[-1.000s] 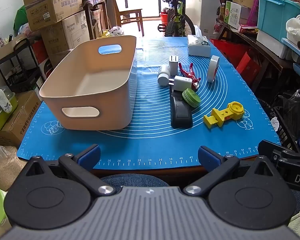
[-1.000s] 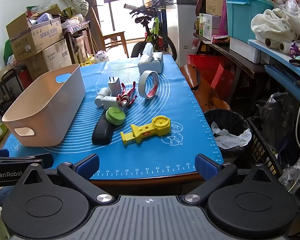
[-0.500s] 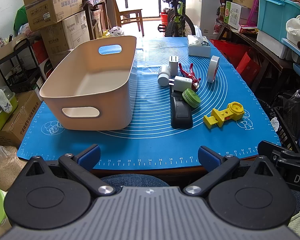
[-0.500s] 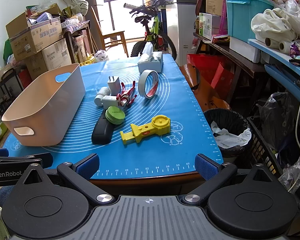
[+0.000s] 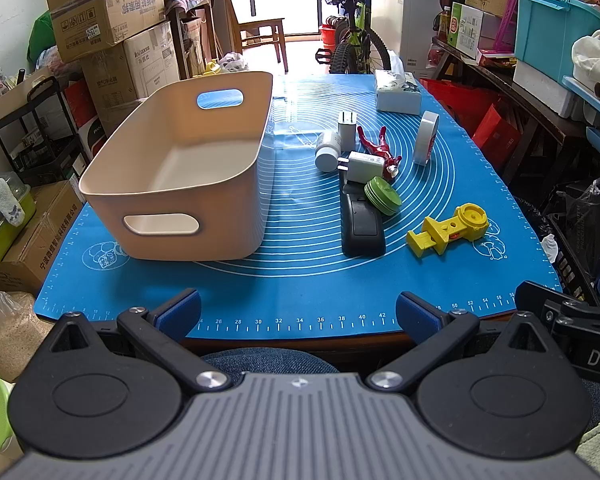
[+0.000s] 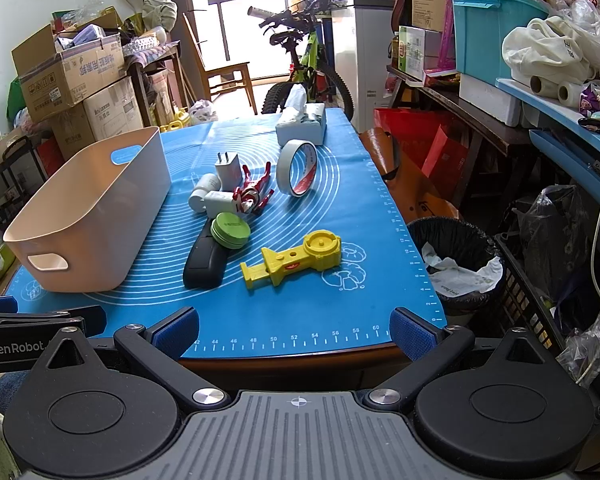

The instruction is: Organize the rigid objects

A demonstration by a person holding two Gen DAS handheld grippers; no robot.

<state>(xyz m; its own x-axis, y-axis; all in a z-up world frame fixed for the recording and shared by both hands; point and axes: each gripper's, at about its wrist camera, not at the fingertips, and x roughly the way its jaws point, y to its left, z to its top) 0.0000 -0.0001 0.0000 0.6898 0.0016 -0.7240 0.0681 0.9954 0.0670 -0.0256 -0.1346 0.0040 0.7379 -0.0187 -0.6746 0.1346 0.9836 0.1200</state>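
I see the beige bin (image 5: 172,168) standing empty on the desk's blue mat (image 5: 300,280), with the yellow tool (image 6: 296,258), green tin (image 6: 231,230) and black remote (image 6: 204,260) beside it. Both the left gripper (image 5: 298,312) and right gripper (image 6: 294,330) hold their fingers spread wide, gripping nothing.

Both my wrist cams sit low at the near table edge, looking forward down the blue mat (image 5: 300,280). Left cam is nearer the beige bin (image 5: 188,168); right cam sits further right, catching the trash basket (image 6: 456,264). Both views share the bin, yellow toy (image 6: 296,260) and bicycle (image 5: 352,40).
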